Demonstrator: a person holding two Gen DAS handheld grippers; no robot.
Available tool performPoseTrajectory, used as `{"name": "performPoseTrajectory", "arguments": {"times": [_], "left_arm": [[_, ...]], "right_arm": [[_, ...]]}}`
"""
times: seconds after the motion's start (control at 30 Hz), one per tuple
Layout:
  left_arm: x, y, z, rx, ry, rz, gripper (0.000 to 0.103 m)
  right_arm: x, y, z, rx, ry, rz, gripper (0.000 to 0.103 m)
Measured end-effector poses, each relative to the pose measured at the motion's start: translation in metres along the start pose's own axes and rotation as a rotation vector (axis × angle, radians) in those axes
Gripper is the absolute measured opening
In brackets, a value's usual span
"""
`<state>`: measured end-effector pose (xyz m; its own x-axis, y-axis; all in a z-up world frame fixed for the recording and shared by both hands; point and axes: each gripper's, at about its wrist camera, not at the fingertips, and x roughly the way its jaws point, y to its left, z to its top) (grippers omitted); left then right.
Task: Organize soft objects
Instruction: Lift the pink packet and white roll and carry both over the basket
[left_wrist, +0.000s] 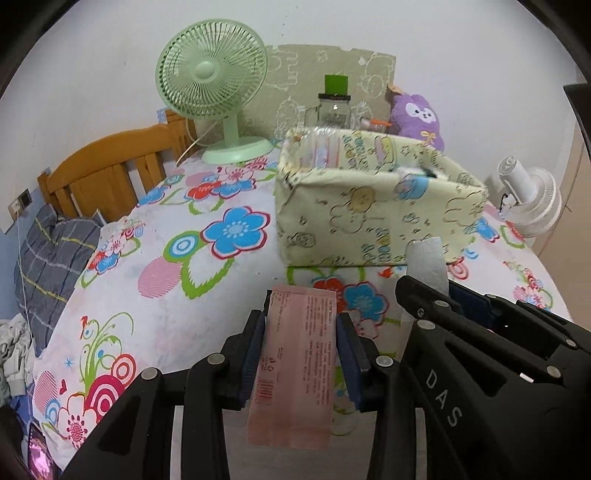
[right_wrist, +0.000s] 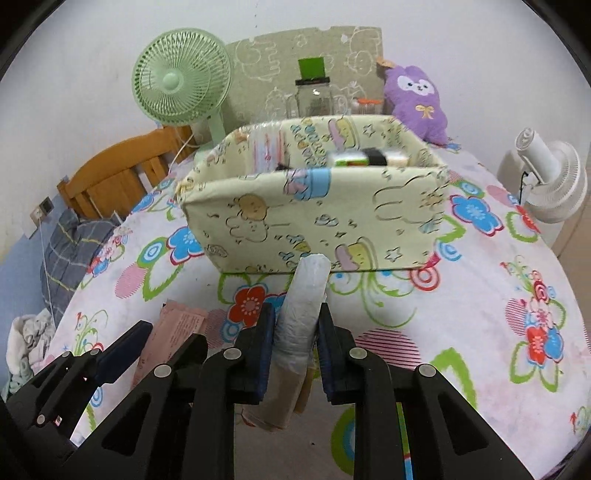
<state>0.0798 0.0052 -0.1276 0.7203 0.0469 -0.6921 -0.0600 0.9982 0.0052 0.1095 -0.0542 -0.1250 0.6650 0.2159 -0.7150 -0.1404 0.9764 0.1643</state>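
The left gripper (left_wrist: 301, 354) is clamped on a pink tissue pack (left_wrist: 295, 365) — the right gripper (right_wrist: 293, 347) pinches a white plastic-wrapped pack (right_wrist: 301, 314). Ahead of both stands the fabric storage box (right_wrist: 314, 221).

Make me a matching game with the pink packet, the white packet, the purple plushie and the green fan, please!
Things:
1. pink packet
2. white packet
3. purple plush toy
4. green fan

Places:
A. behind the fabric box, on the right
B. clamped in the right gripper
C. by the wooden headboard, left of the box
D. clamped in the left gripper

Pairs: 1-D, 2-B, 3-A, 4-C
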Motion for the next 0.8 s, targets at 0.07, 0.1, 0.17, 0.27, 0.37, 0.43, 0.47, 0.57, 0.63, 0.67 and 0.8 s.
{"name": "performPoseTrajectory", "arguments": {"times": [0.07, 0.1, 0.17, 0.27, 0.37, 0.43, 0.47, 0.57, 0.63, 0.67, 0.8], "left_arm": [[-0.005, -0.003, 0.002, 0.002, -0.012, -0.005, 0.04], [-0.007, -0.004, 0.003, 0.002, -0.017, -0.007, 0.04], [-0.011, -0.007, 0.005, 0.005, -0.024, -0.011, 0.04], [-0.019, -0.012, 0.008, 0.011, -0.038, -0.016, 0.04], [-0.027, -0.016, 0.012, 0.017, -0.056, -0.019, 0.04], [-0.032, -0.019, 0.015, 0.019, -0.066, -0.023, 0.04], [-0.036, -0.02, 0.017, 0.021, -0.075, -0.026, 0.04], [-0.043, -0.022, 0.022, 0.026, -0.092, -0.028, 0.04], [-0.049, -0.024, 0.026, 0.029, -0.104, -0.031, 0.04], [-0.051, -0.024, 0.027, 0.03, -0.108, -0.032, 0.04], [-0.06, -0.029, 0.034, 0.039, -0.123, -0.043, 0.04]], "right_arm": [[-0.007, -0.003, 0.001, 0.004, -0.014, -0.003, 0.025], [-0.009, -0.003, 0.002, 0.005, -0.019, -0.005, 0.025], [-0.016, -0.005, 0.003, 0.009, -0.03, -0.009, 0.025], [-0.025, -0.009, 0.005, 0.013, -0.045, -0.014, 0.025], [-0.035, -0.011, 0.007, 0.017, -0.063, -0.016, 0.025], [-0.042, -0.013, 0.01, 0.02, -0.076, -0.019, 0.025], [-0.045, -0.014, 0.012, 0.021, -0.082, -0.02, 0.025], [-0.055, -0.015, 0.015, 0.024, -0.102, -0.022, 0.025], [-0.062, -0.016, 0.018, 0.026, -0.114, -0.024, 0.025], [-0.066, -0.016, 0.02, 0.026, -0.121, -0.024, 0.025], [-0.077, -0.019, 0.026, 0.032, -0.142, -0.026, 0.025]]}}
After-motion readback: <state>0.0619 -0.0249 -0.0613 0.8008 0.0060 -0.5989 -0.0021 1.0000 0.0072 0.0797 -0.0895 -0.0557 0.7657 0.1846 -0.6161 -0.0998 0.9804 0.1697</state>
